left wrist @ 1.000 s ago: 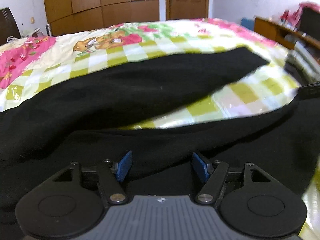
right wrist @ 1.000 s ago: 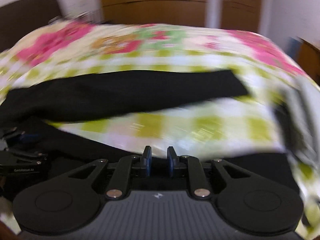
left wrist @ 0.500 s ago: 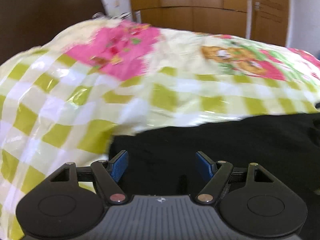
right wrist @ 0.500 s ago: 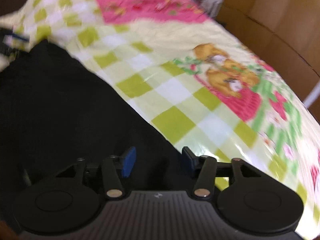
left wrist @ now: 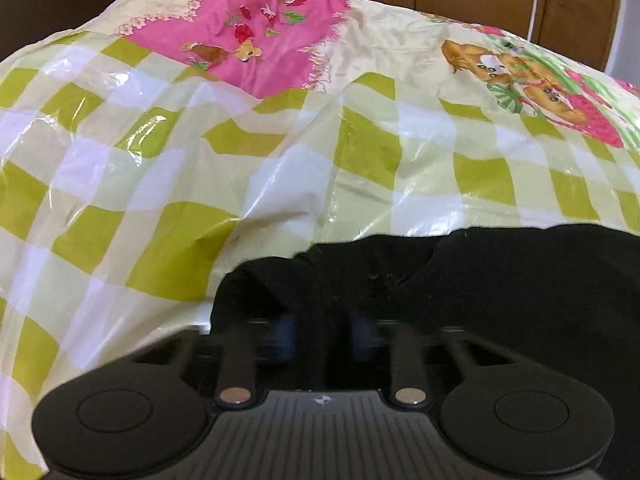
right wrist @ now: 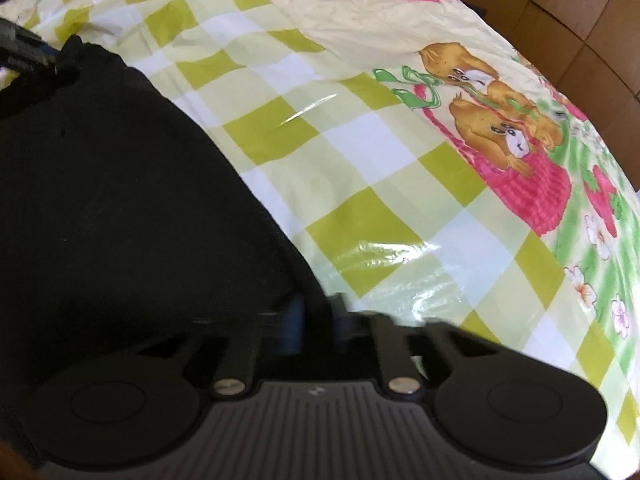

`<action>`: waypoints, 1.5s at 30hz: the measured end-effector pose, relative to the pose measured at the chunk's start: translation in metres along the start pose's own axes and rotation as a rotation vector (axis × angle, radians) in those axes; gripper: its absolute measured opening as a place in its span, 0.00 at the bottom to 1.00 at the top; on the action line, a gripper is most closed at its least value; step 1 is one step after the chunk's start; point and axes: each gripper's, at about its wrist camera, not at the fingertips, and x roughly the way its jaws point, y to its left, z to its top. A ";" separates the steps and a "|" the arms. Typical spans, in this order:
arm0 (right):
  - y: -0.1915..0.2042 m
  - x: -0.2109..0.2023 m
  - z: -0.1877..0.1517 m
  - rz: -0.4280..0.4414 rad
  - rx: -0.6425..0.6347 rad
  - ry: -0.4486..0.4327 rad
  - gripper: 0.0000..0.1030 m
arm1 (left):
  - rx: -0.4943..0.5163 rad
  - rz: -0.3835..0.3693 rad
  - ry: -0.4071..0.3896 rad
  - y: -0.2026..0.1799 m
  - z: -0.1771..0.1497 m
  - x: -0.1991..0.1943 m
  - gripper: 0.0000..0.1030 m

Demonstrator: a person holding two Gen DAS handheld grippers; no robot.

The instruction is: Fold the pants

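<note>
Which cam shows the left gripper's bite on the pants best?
The left wrist view: the left gripper has its blue pads closed on a bunched edge of the black pants, seen close up though blurred. The right wrist view shows that gripper only at its top-left edge, small, partly cut off, meeting the fabric.

Both views were brightly and evenly lit; white glare streaked the glossy checked bedcover [left wrist: 280,184]. The black pants [right wrist: 100,184] lost all detail. Fisheye bending curved the edges, and the blue fingertips [left wrist: 280,334] were blurred
</note>
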 end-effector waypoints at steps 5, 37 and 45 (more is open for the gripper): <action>0.007 -0.023 -0.002 -0.045 0.024 -0.059 0.03 | 0.049 0.041 -0.058 -0.009 -0.001 -0.019 0.25; 0.259 -0.196 -0.150 -0.028 -0.229 -0.132 0.13 | -0.075 -0.065 -0.236 0.045 -0.257 -0.207 0.59; 0.300 -0.175 -0.107 -0.017 -0.348 -0.249 0.17 | 0.051 -0.058 -0.276 0.032 -0.248 -0.208 0.74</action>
